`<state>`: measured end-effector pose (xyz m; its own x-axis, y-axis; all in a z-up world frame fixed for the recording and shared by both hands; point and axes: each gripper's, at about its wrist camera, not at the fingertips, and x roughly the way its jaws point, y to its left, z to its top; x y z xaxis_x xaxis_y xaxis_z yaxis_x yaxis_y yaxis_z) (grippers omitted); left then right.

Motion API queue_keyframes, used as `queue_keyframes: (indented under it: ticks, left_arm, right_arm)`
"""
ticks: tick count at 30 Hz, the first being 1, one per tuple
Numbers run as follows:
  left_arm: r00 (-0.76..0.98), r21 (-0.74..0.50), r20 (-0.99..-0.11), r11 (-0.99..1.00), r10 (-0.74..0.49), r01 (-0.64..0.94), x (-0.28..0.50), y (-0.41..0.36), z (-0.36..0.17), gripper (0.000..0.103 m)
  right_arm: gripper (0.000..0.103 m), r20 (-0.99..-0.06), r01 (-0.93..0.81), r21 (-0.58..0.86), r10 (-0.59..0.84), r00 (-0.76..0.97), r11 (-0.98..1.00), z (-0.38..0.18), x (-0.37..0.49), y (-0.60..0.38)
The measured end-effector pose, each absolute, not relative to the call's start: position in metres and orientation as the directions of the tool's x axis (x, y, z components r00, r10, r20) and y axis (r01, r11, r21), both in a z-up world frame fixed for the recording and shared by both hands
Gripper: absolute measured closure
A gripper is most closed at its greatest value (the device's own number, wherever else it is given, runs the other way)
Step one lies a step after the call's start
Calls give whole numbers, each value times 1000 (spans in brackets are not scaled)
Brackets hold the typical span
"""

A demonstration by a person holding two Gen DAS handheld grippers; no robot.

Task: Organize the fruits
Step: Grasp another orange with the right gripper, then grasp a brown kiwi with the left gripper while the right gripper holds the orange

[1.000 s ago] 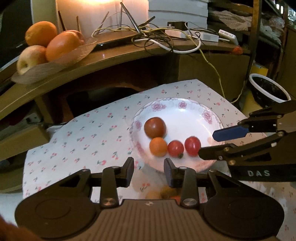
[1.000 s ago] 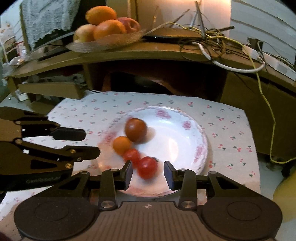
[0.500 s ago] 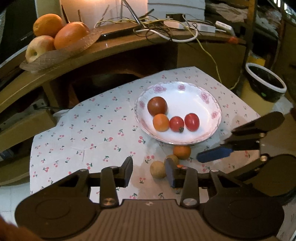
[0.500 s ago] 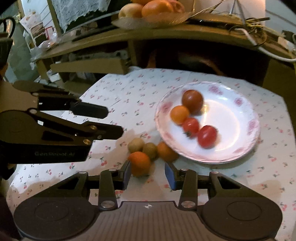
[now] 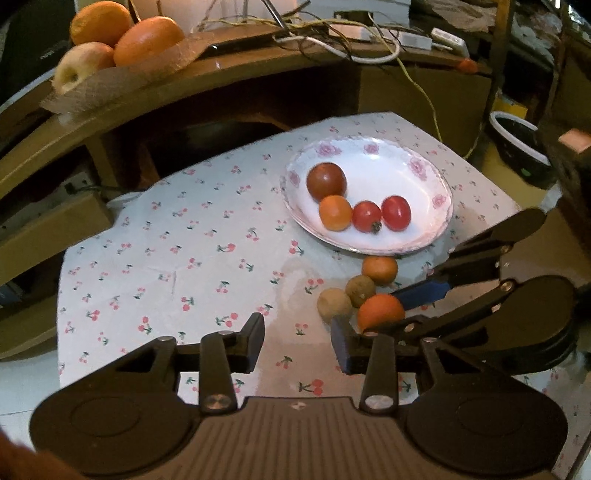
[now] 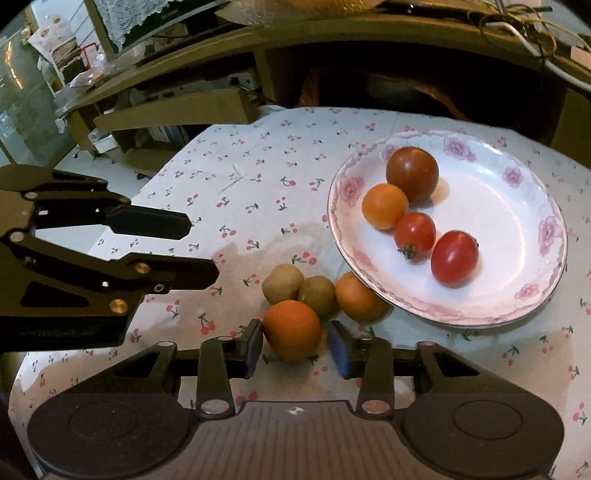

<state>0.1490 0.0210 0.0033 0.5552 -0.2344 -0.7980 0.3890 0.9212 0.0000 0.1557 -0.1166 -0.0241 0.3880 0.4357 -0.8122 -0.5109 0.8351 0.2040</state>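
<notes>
While both grippers gape empty, four fruits fill the plate, four lie beside.

Dim room, warm lamp glow. Curved wooden shelf carries tangled cables. Cardboard box stands on pale floor.

The plate holds 4 fruits in a row: a dark tomato, an orange one and 2 red tomatoes. Just beside its near rim lie 2 oranges and 2 brown fruits, clustered, touching.
</notes>
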Motion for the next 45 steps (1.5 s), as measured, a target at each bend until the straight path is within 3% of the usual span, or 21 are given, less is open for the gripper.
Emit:
queue_keyframes:
  ticks: [26, 32, 45]
  left_arm:
    - [517, 25, -808, 860, -283, 509, 172, -20, -36, 58]
    - [519, 70, -816, 849, -254, 524, 165, -24, -33, 70]
    - [491, 59, -830, 832, -267, 552, 150, -22, -31, 70]
  right_arm:
    - [69, -833, -455, 202, 397, 386, 867, -13, 144, -161]
    - [69, -837, -454, 196, 390, 384, 869, -14, 145, -160]
    - [69, -847, -466, 155, 360, 391, 871, -16, 147, -159]
